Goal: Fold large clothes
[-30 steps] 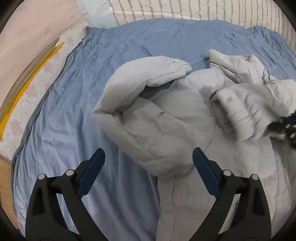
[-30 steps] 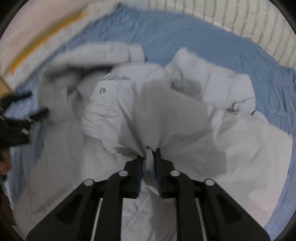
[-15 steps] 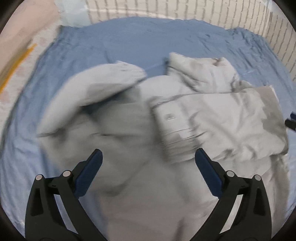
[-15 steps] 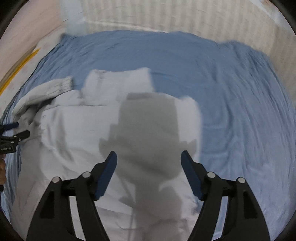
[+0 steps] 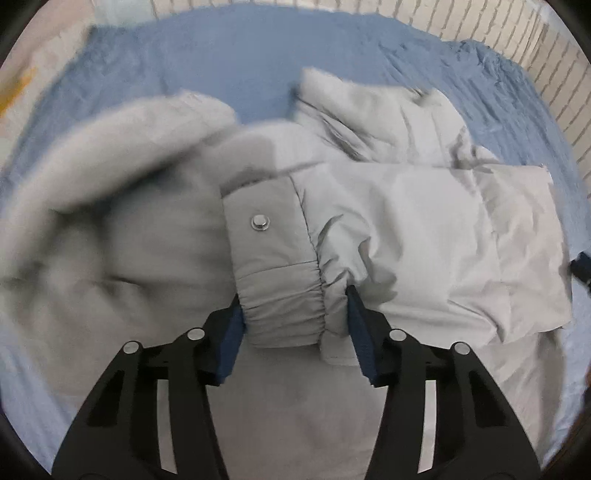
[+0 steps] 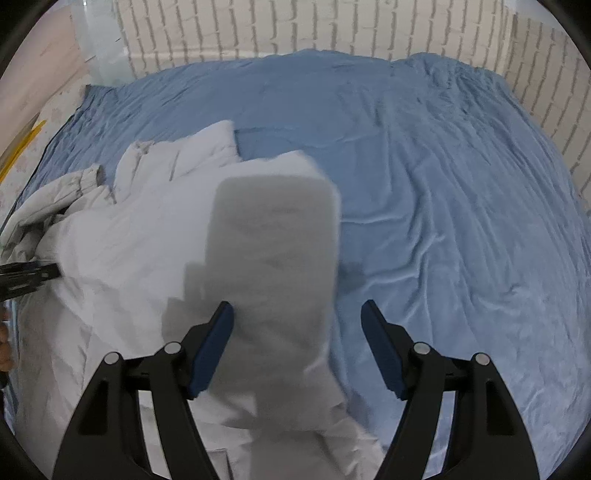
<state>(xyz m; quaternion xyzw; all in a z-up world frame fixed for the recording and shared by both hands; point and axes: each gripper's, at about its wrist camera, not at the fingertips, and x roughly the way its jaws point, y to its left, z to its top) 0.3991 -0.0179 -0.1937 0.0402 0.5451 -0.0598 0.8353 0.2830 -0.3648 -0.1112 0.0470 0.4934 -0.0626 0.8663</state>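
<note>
Left wrist view is filled by a blue bedsheet [image 5: 258, 48] spread over a bed, on which a pale grey padded jacket [image 5: 424, 229] is laid, partly bundled. A brick-patterned wall [image 6: 295, 29] is seen behind the bed in the right wrist view. One sleeve [image 5: 406, 221] is seen brought across the body of the jacket toward the left side, while a second sleeve [image 5: 122, 147] is blurred at the upper left and appears to lie loosely curled, not yet folded in. The collar area [image 5: 369, 110] is bunched at the far side. The elastic cuff [image 5: 280, 295] of the crossed sleeve, marked by a metal snap [image 5: 260, 222], is clamped between the blue pads of the left gripper [image 5: 293, 317], which are closed against either side of it. The right gripper [image 6: 295, 343] is held with its jaws spread wide and nothing between them but blurred grey fabric below; no grasp is made. The fold is judged to be at an early stage: one sleeve is being placed, and the other sleeve, the body fold and the smoothing are left to be done.
</note>
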